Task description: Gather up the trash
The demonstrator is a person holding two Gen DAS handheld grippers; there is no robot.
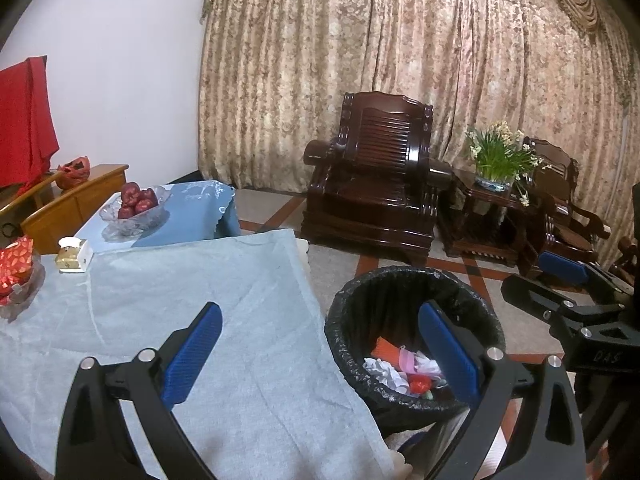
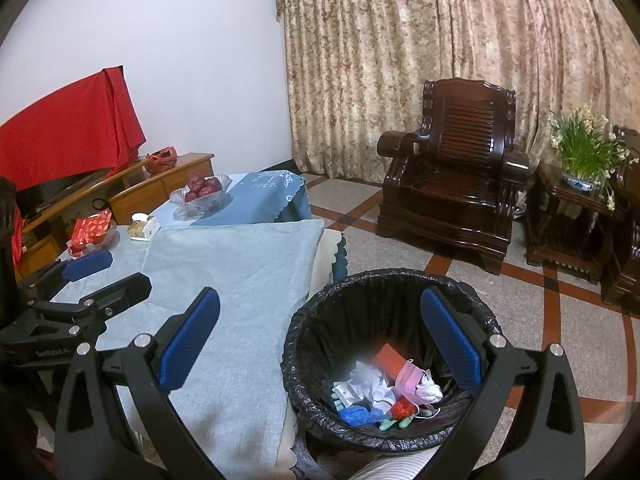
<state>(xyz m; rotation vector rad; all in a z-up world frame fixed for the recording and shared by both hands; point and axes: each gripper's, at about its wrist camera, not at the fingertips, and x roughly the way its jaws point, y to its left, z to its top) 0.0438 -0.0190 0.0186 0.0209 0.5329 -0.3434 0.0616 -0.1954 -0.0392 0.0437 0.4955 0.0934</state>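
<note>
At five o'clock our left gripper (image 1: pixel 320 346) gapes empty, one finger over the lined bin (image 1: pixel 400 292) of trash (image 1: pixel 404 368).

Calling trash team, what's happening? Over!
Left gripper, right gripper: jaws open, empty. Trash bin holds trash. Grey tablecloth shows none. Over.

1 bin (image 2: pixel 304 336), 2 armchairs (image 1: pixel 372 184), 2 glass bowls (image 1: pixel 134 216).
</note>
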